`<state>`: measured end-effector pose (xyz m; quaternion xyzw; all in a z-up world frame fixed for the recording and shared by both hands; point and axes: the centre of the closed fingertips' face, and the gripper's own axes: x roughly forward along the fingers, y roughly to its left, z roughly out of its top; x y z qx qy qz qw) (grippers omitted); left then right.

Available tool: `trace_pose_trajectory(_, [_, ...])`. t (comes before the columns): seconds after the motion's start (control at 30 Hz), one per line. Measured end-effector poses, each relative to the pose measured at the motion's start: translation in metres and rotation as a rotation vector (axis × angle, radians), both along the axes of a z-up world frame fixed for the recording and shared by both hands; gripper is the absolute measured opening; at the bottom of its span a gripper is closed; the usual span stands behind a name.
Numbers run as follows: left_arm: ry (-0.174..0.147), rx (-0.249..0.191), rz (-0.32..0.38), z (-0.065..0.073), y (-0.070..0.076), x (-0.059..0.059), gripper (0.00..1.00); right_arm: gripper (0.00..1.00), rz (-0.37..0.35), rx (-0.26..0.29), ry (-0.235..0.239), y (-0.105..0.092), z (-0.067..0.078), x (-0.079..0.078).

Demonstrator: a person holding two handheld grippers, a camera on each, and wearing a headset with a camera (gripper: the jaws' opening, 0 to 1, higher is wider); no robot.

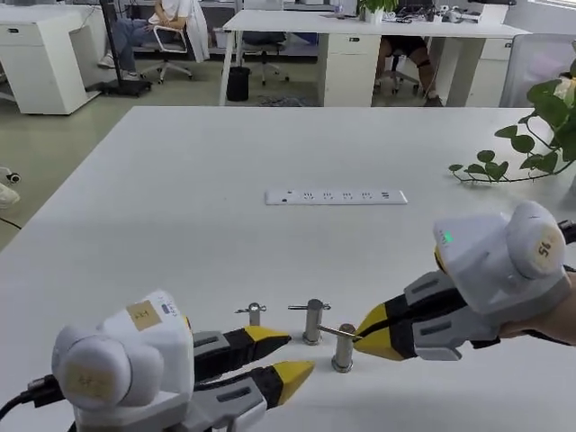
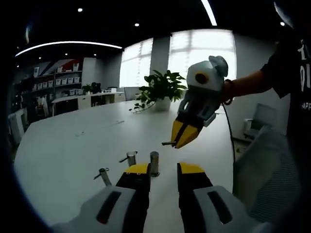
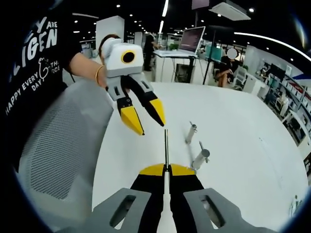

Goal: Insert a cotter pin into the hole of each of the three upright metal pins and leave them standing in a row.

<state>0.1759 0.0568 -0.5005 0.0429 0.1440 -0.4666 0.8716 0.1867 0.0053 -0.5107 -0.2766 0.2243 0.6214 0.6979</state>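
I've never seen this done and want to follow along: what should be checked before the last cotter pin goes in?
1. Right gripper shut on the cotter pin: ok.
2. Bare metal pin standing upright: ok.
3. Left metal pin and middle metal pin each carry a cotter pin: ok.
4. Cotter pin tip lined up with the bare metal pin's hole: cannot tell.
5. Left gripper steadying the bare metal pin: not ok, it is open and apart from it.

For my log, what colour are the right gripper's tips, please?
Yellow; the right gripper shows best in the head view.
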Motion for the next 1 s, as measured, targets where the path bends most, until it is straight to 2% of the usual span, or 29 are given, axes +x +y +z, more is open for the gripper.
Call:
trace_pose_trajectory(0.4, [-0.005, 0.087, 0.053, -0.024, -0.016, 0.017, 0.23, 0.00, -0.025, -0.044, -0.021, -0.026, -0.013, 0.014])
trace_pose_trajectory(0.77, [0.008, 0.141, 0.079, -0.044, -0.035, 0.032, 0.26, 0.00, -0.017, -0.089, -0.027, -0.045, -0.029, 0.026])
trace_pose_trajectory(1.0, [0.025, 0.154, 0.099, -0.056, -0.043, 0.043, 0.25, 0.00, -0.013, -0.107, -0.018, -0.054, -0.040, 0.032])
